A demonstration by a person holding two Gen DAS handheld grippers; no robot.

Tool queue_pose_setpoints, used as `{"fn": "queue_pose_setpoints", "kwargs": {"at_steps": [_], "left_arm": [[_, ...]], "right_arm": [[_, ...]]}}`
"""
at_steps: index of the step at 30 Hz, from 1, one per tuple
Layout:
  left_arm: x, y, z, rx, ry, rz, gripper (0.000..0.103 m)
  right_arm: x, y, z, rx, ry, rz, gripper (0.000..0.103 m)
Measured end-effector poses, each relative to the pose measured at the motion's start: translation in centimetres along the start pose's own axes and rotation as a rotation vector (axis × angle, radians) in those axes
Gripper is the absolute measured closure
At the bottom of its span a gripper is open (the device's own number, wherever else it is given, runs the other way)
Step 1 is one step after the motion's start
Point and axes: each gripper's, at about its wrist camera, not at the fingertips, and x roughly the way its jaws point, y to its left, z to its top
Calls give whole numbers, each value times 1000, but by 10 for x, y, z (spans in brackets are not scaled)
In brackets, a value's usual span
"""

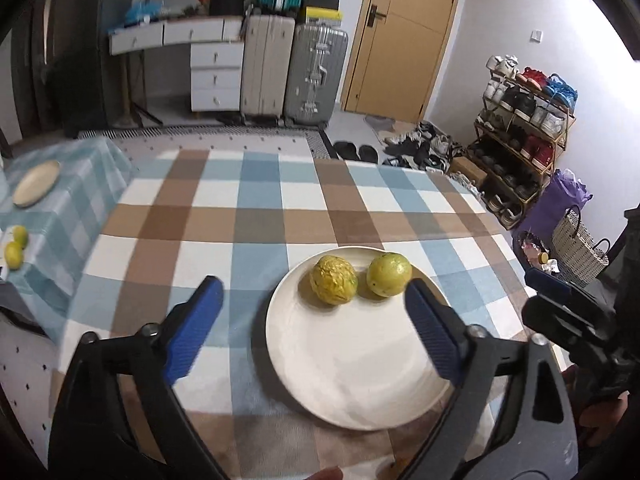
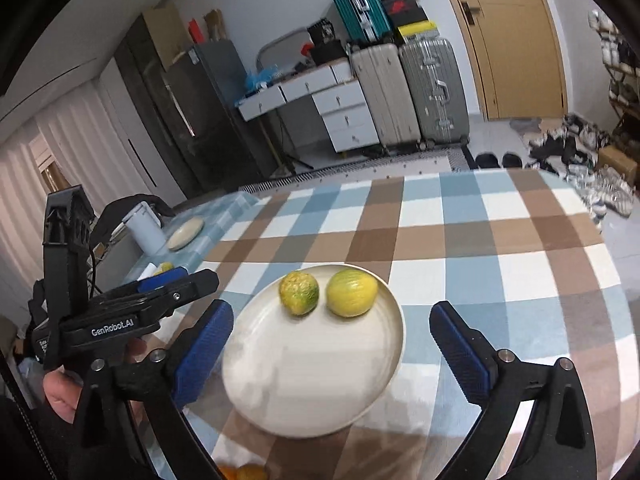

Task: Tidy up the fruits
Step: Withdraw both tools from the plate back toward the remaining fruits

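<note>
A white plate [image 1: 352, 360] lies on the checked tablecloth with two yellow-green fruits at its far rim: a wrinkled one [image 1: 333, 280] and a smoother one [image 1: 389, 274], close side by side. My left gripper [image 1: 313, 286] hangs above the plate's near side, open, blue pads wide apart and holding nothing. In the right wrist view the same plate [image 2: 312, 380] carries the wrinkled fruit [image 2: 299, 293] and the smooth fruit [image 2: 352, 292]. My right gripper [image 2: 331, 309] is open and empty just short of them. Each gripper shows at the other view's edge.
A lower side table on the left holds an empty plate [image 1: 36, 183] and two small yellow-green fruits [image 1: 16, 246]; a white cup [image 2: 144, 226] stands there too. Orange fruits [image 2: 244, 472] peek in at the bottom edge. A shoe rack [image 1: 524, 120] stands beyond the table's right side.
</note>
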Motion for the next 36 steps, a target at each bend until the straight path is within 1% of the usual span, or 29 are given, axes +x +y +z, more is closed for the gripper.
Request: {"fn": "queue_pose_setpoints", "kwargs": {"at_steps": [1,3,7,10,13,16,19,22,24,26,30,32,34,36], "left_arm": [[-12,-2,-3,3,-23,7,1],[-27,-6,-9,10,-51,8,1],[-53,-14,-22,12,-57,-6,1],[-71,-21,-36,17,-61,-14,1],[-84,-28,-50,17,-65,-13,1],[-98,-34,-65,31,-77,-15,1],[-107,-38,-82,40,-66,-16,1],[-116,-35,-106,34,-25,-33,1],[-119,-33,-119,37,-8,-31,1],[-125,-30,-136,31,2,-29,1],[-133,-24,-166,19,19,-31,1],[-133,-19,-179,16,36,-24,1],[-133,-14,-191,7,52,-27,1],[-133,-9,-204,-2,67,-24,1]], "right_arm": [[-7,4,-2,-10,-14,1,1],[-22,12,-8,-25,-36,15,1],[-45,29,-21,-61,-68,13,0],[-59,41,-33,-92,-93,-1,0],[-72,51,-48,-117,-112,-51,0],[-81,52,-62,-119,-123,-64,0],[-90,53,-79,-98,-102,-50,0],[-99,55,-94,-88,-87,-10,0],[-106,56,-103,-84,-90,-8,0],[-110,57,-114,-76,-81,15,0],[-113,59,-137,-60,-53,14,0],[-110,61,-148,-51,-21,23,0],[-104,63,-160,-37,37,49,0],[-100,68,-173,-40,72,47,0]]}}
